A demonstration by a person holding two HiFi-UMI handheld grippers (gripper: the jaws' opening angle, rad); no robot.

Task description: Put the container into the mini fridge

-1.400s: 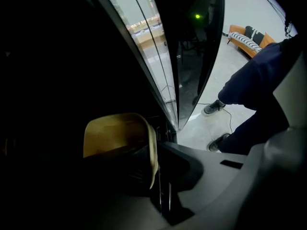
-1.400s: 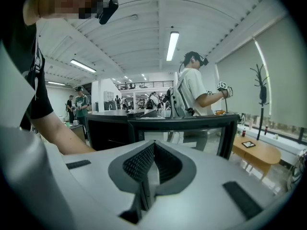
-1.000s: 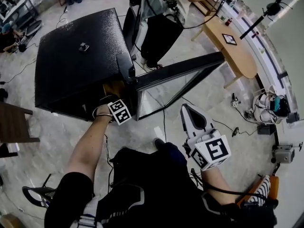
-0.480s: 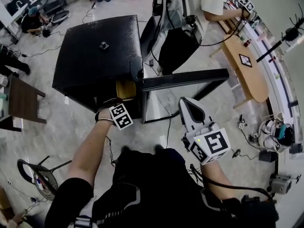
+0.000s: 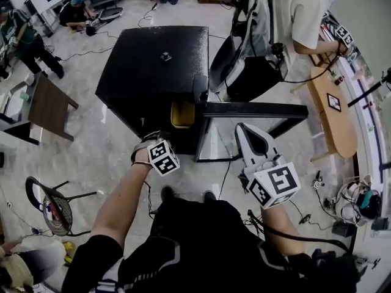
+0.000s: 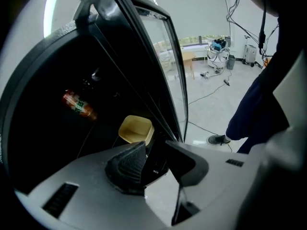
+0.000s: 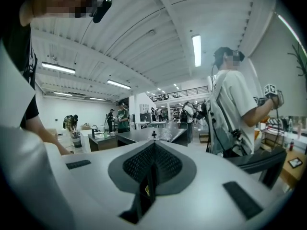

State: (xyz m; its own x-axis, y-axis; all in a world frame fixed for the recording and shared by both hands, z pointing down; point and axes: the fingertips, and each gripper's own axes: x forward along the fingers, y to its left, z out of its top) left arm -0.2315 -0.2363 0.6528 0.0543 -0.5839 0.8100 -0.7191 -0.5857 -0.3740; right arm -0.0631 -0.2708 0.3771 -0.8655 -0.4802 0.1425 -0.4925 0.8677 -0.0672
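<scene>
Right now the pale-yellow, square-mouthed plastic container [image 5: 182,113] [image 6: 136,130] sits inside the black mini fridge [image 5: 153,66], at the front of the opening on the hinge side. It is just beside the inner face of the glass-paned fridge door [image 5: 250,111], which stands wide open. The left tongs [image 6: 153,145] point into that opening w/ jaws spread; nothing is btw them, and the container shows beyond the tips, apart from both. Deeper in the dark interior a bottle w/ a red label [image 6: 76,104] shows, but how it stands can't be told. The right tongs [image 5: 247,134] are held off to the right, over the open door, jaws pressed together w/ nothing pinched, pointing across the fridge top into the room. On that flat top sits a small dark object [image 5: 165,57], too small to identify. Behind the fridge stands a person in a white T-shirt [image 5: 293,14]; the right gripper view shows them holding up a marker-cube tool [image 7: 270,91]. Further right is a light wooden bench [image 5: 333,124] carrying a small marker card [image 5: 334,102]. To the left is a dark brown side table [image 5: 50,105], and nearer the wearer a black wire chair [image 5: 47,207] on the pale marble-look floor [image 5: 104,157].
</scene>
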